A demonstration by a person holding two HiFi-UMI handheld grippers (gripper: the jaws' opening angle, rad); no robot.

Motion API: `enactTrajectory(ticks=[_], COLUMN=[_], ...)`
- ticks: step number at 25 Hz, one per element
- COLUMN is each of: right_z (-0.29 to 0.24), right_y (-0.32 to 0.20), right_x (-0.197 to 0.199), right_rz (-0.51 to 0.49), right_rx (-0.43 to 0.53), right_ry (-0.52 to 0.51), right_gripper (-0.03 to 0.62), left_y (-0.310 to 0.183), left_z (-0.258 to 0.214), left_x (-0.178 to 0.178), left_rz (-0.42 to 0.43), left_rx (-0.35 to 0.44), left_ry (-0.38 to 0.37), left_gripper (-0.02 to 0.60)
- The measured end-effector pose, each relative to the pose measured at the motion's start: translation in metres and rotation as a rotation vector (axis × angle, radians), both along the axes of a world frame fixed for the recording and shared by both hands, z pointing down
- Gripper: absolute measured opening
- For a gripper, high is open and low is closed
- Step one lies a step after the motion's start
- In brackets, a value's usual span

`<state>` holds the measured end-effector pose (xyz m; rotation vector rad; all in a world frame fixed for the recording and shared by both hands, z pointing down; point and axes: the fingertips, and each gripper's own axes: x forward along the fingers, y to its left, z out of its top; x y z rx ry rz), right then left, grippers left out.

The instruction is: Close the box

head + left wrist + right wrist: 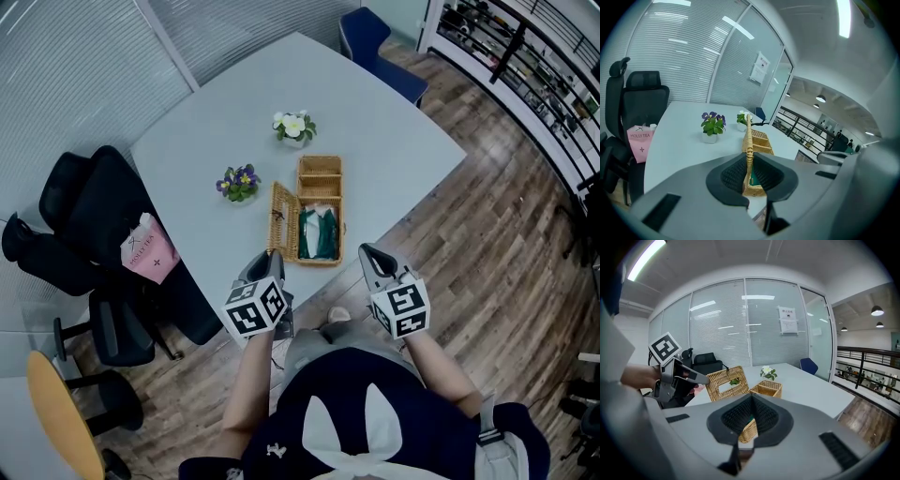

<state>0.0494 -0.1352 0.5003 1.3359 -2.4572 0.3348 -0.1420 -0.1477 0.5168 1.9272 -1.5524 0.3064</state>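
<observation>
A wicker box [320, 178] lies open on the white table [394, 141], near its front edge, with green contents in the near compartment. Its lid [282, 222] stands upright along the left side. My left gripper [273, 255] is at the lid's near end. In the left gripper view the lid [748, 133] runs edge-on between the pads, and the left gripper [749, 161] is shut on it. My right gripper [367, 251] hovers off the box's near right corner, shut and empty. In the right gripper view the right gripper [751, 404] points at the box [766, 389] and the lid [724, 380].
A purple flower pot [239, 183] stands left of the box and a white flower pot [294, 127] behind it. A black office chair [103, 206] with a pink bag [150, 251] is at the table's left, a blue chair [375, 47] at the far side.
</observation>
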Motion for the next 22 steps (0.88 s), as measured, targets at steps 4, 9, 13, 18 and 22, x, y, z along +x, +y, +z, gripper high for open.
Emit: enactTrajectory(ticks=[4, 9, 13, 18, 22], right_z=[0.000, 0.001, 0.003, 0.006, 0.007], right_y=[0.000, -0.001, 0.000, 0.003, 0.004], right_x=[0.001, 0.003, 0.005, 0.009, 0.013], right_rz=[-0.002, -0.003, -0.003, 0.004, 0.011], right_rx=[0.001, 0.001, -0.002, -0.007, -0.011], right_ry=[-0.002, -0.004, -0.002, -0.003, -0.003], right_gripper=[0.005, 0.005, 0.005, 0.005, 0.005], left_y=[0.001, 0.001, 0.001, 0.003, 0.003], left_z=[-0.002, -0.003, -0.004, -0.005, -0.006], left_x=[0.006, 0.013, 0.018, 0.027, 0.033], left_rz=[0.016, 0.031, 0.048, 0.069, 0.085], left_rx=[0.006, 0.016, 0.027, 0.040, 0.046], left_ry=[-0.026, -0.066, -0.105, -0.138, -0.160], left_gripper=[0.055, 0.055, 0.055, 0.055, 0.057])
